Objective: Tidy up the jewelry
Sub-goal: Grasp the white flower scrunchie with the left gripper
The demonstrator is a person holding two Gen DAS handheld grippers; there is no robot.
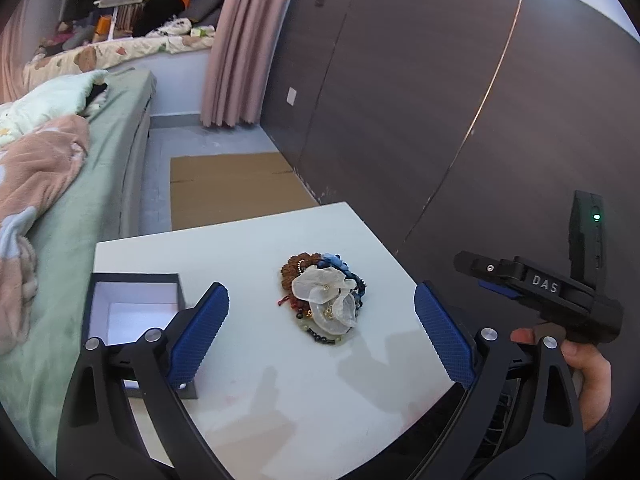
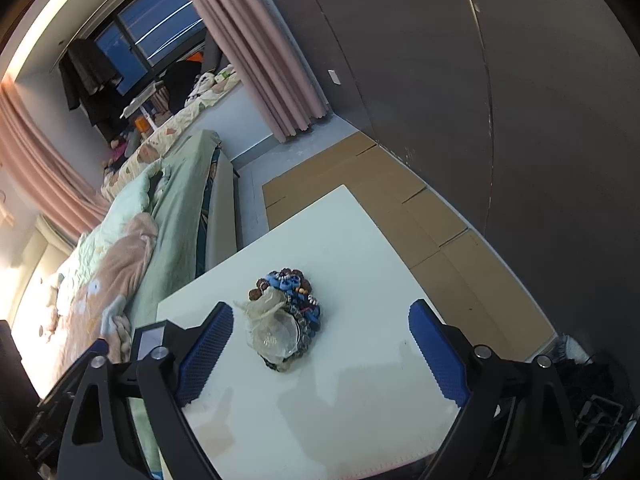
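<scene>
A heap of jewelry [image 1: 324,298] lies mid-table: brown and dark bead strands, blue pieces and sheer pouches on top. It also shows in the right wrist view as the jewelry heap [image 2: 286,320]. An open black box [image 1: 132,308] with a white inside stands at the table's left edge, partly behind a finger; in the right wrist view the box [image 2: 150,336] is mostly hidden. My left gripper [image 1: 321,292] is open, short of the heap, which shows between its fingers. My right gripper [image 2: 321,312] is open too, empty, with the heap ahead. A hand [image 1: 580,364] holds the right gripper's body [image 1: 540,288].
The white table [image 1: 240,240] stands between a bed [image 1: 80,200] with rumpled blankets on the left and a dark panelled wall [image 1: 440,100] on the right. Flattened cardboard [image 1: 232,188] covers the floor beyond. Cables and clutter [image 2: 592,400] lie by the table's right side.
</scene>
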